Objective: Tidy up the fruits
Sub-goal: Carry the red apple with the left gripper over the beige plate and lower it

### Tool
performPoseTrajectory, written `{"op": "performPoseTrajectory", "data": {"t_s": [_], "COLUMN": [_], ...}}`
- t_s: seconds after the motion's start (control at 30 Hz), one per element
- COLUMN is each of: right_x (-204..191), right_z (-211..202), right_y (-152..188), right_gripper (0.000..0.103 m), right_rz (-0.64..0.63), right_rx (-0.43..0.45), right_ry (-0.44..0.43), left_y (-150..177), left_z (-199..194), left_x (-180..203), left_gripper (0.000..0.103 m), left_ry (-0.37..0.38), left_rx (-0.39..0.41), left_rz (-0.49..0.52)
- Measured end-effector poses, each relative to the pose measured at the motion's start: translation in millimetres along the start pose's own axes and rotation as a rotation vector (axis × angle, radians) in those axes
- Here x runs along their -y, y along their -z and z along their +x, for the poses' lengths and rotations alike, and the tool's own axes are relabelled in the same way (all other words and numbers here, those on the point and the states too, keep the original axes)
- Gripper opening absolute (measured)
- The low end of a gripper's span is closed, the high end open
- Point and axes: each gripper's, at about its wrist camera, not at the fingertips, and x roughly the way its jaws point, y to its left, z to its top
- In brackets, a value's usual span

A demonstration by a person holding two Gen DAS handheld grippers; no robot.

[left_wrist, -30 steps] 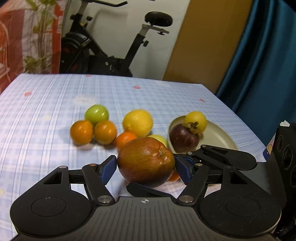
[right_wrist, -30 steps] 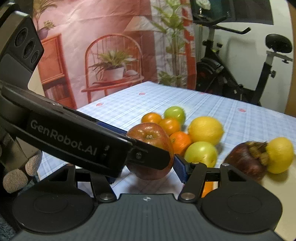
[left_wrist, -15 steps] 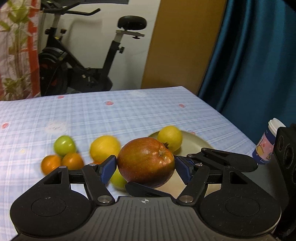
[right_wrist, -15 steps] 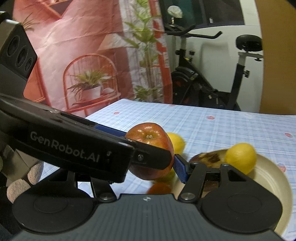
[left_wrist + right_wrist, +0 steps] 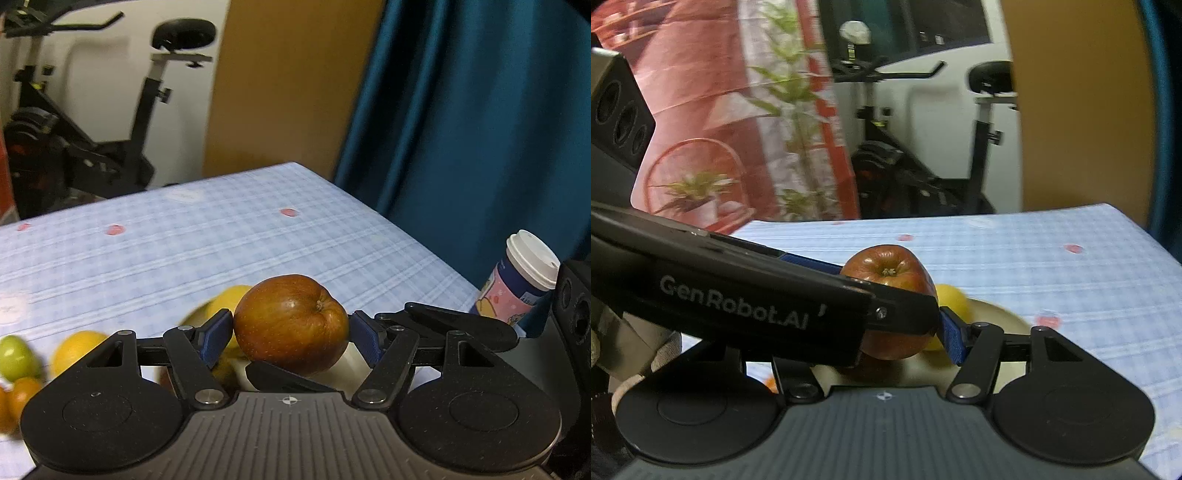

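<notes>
The table (image 5: 221,243) under its blue checked cloth fills the view ahead of me. On it sits a pale plate (image 5: 1004,314) holding a yellow fruit (image 5: 955,297). Both my grippers clamp one red-brown apple (image 5: 291,325), lifted above the plate's near side. My left gripper (image 5: 291,334) presses its blue pads on the apple's two flanks. My right gripper (image 5: 897,317) clenches the same apple crosswise; one of its fingers is hidden behind the left tool. More fruit (image 5: 77,349) lies blurred to the left, a lidded cup (image 5: 521,280) to the right.
</notes>
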Motion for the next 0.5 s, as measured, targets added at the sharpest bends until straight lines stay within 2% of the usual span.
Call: {"op": "performPoseTrajectory", "data": {"t_s": [0.17, 0.5], "right_x": [23, 37], "right_z": [-1, 12], "right_y": [7, 11], "right_gripper": [0.062, 0.062], "right_rz": [0.029, 0.049], "right_rx": [-0.029, -0.082], "right_ry": [0.064, 0.129], "left_y": [-3, -7], "left_z": [31, 64], "left_x": [10, 21], "left_gripper": [0.073, 0.073], "left_ry": [0.032, 0.015], "left_rx": [-0.046, -0.099], "left_rz": [-0.002, 0.013]}}
